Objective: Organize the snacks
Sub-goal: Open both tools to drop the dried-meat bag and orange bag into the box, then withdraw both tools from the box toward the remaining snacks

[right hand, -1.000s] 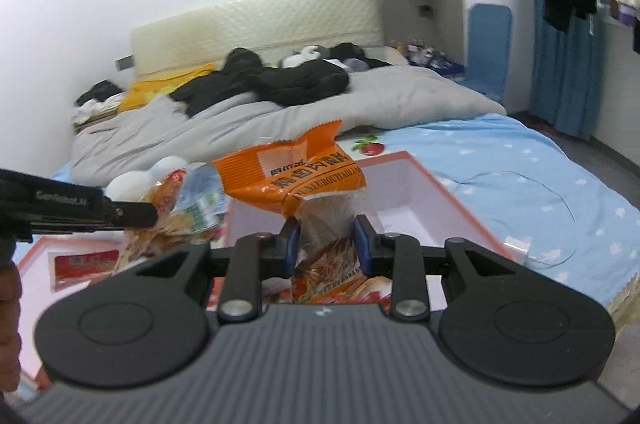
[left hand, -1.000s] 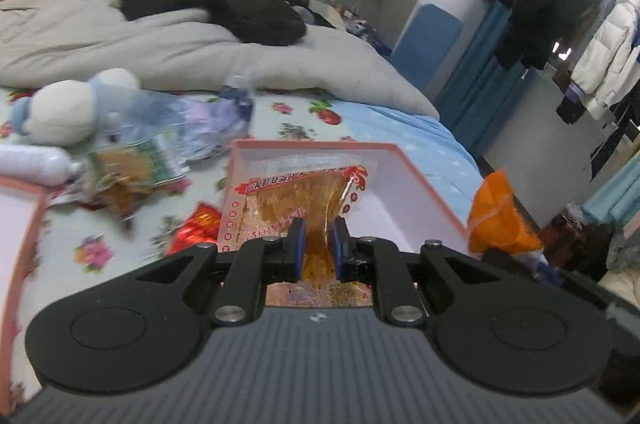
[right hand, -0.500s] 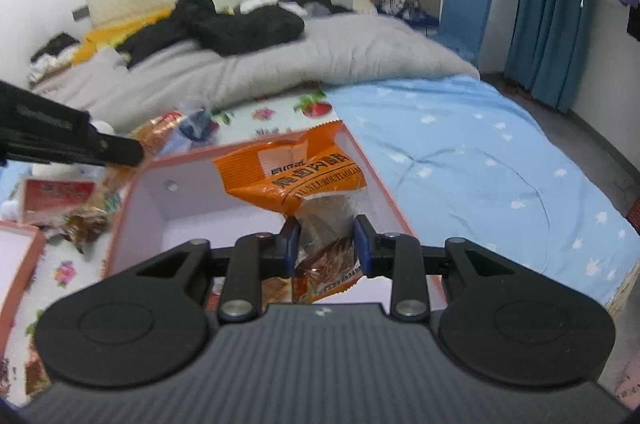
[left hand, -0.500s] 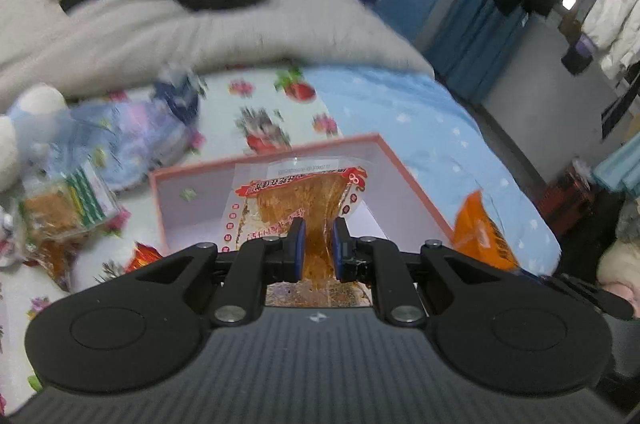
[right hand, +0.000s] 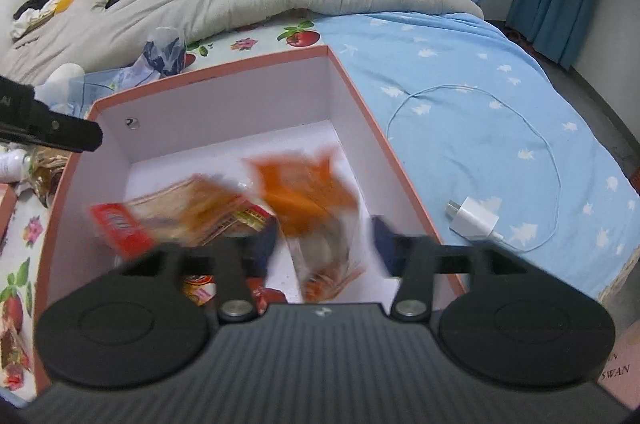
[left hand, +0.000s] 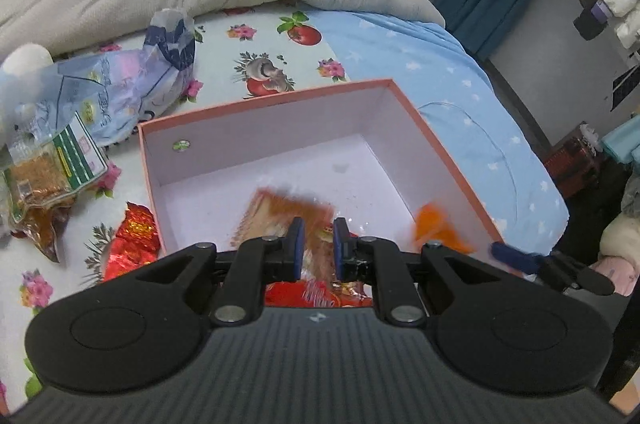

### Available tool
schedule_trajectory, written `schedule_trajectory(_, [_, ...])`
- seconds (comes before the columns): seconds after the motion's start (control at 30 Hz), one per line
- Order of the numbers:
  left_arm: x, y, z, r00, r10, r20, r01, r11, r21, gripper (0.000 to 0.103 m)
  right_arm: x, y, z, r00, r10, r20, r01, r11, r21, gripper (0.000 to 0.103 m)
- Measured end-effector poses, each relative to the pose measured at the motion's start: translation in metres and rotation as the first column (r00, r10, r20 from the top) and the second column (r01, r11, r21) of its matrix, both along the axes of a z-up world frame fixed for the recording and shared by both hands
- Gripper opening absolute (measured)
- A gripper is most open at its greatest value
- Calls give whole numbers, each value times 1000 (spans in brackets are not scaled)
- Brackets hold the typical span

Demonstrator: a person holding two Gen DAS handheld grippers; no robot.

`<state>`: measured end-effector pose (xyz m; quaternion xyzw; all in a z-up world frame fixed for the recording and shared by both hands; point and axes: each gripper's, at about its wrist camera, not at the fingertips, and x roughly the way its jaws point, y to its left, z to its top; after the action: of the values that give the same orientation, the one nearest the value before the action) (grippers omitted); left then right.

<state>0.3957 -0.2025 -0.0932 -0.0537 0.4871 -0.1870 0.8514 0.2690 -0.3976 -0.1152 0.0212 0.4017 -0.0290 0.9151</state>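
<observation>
In our left wrist view, the left gripper [left hand: 315, 244] is closed on the tan snack packet [left hand: 280, 212], holding it low inside the pink box [left hand: 264, 104] directly ahead. The packet is blurred; we judge it light, crinkly and slippery, best pinched at a flat sealed edge. Left of the gripper on the bed lie a red foil pack [left hand: 134, 230], a green-labelled packet [left hand: 60, 168] and a bluish bag [left hand: 120, 80].

In our right wrist view, the right gripper [right hand: 324, 244] has just been opening; its jaws stand wide, and the orange bag [right hand: 308, 192] lies blurred between them, apparently free and dropping into the box. Beyond its right jaw, outside the box wall, sit 1 white charger [right hand: 474, 222] and its looped cable [right hand: 480, 92], clear of our path. The box walls are the only obstruction.
</observation>
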Motion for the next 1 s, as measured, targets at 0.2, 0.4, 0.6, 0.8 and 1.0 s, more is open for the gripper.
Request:
schedule_trajectory(0.2, [-21,18,10,998,3,68,-1,1000,-22,28,-18,6,9,998,13,59,-15,999,34,73])
schedule_trajectory(0.4, [-60,45,21,986,35,161,-29,999,-38,38,-55,26,19,989,26,145,-37,996,75,73])
schedule_trajectory(0.6, [-104,71,24,974,65,218,-57,997,-43,45,-88,53,24,976,80,203,-99,991,86,73])
schedule_trajectory(0.8, [-144,95,23,966,82,243,-72,996,-51,50,-114,73,27,965,106,238,-131,987,91,73])
schedule_trajectory(1.0, [-182,120,20,962,109,249,-99,994,-52,53,-138,93,23,960,119,255,-150,983,108,73])
